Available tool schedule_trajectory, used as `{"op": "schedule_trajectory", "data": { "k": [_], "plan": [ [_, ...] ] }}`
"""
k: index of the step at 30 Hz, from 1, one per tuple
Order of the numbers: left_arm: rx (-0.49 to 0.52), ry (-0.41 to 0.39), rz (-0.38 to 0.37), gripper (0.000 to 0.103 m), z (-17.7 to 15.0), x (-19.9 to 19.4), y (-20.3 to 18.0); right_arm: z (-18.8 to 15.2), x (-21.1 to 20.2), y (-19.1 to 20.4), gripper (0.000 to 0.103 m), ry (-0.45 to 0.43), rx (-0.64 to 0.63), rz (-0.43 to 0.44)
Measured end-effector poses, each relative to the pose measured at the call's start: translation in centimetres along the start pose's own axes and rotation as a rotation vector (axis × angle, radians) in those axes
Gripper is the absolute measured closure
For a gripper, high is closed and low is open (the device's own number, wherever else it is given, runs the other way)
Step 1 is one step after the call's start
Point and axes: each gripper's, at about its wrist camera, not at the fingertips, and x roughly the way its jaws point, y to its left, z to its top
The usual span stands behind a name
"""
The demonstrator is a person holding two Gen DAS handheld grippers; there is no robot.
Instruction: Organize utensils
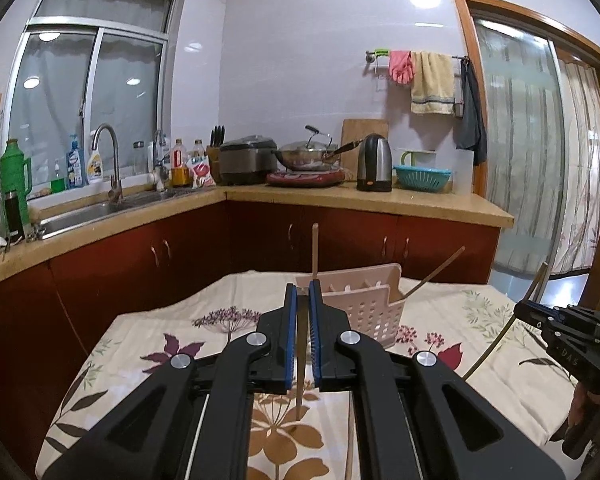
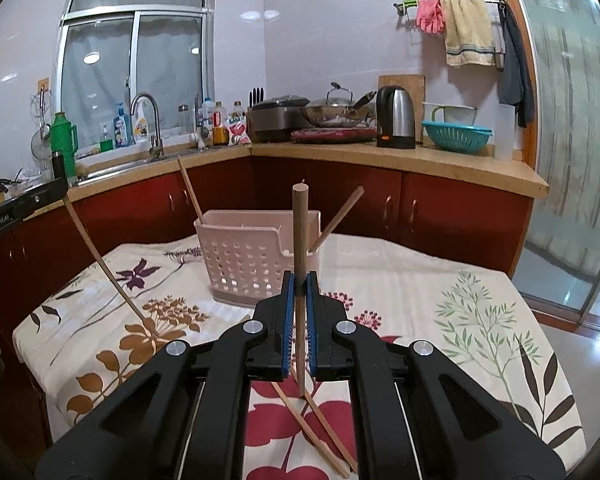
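Note:
A pink perforated utensil basket (image 1: 370,304) (image 2: 256,256) stands on the floral tablecloth with two chopsticks leaning in it (image 2: 190,190) (image 2: 338,216). My left gripper (image 1: 303,300) is shut on an upright wooden chopstick (image 1: 314,250), just in front of the basket. My right gripper (image 2: 299,284) is shut on another upright chopstick (image 2: 300,232), near the basket's front. The right gripper also shows in the left wrist view (image 1: 532,312), and the left gripper's chopstick shows in the right wrist view (image 2: 108,272). Two loose chopsticks (image 2: 320,428) lie crossed on the cloth under my right gripper.
The table (image 2: 440,280) sits before an L-shaped kitchen counter (image 1: 340,196) with sink (image 1: 100,210), kettle (image 1: 374,168), wok (image 1: 308,156) and teal colander (image 1: 422,176). A glass sliding door (image 1: 540,160) is at the right.

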Motion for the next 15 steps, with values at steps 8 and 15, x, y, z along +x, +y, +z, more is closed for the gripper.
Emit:
{"op": "schedule_trajectory", "data": {
  "k": [8, 15],
  "plan": [
    [0.022, -0.081, -0.029, 0.096, 2.8, 0.1, -1.5, 2.8, -0.4, -1.0, 0.097, -0.078, 0.030, 0.031],
    [0.046, -0.172, -0.050, 0.096, 6.2, 0.9, -2.9, 6.7, -0.4, -1.6, 0.097, -0.181, 0.016, 0.053]
  ]
}}
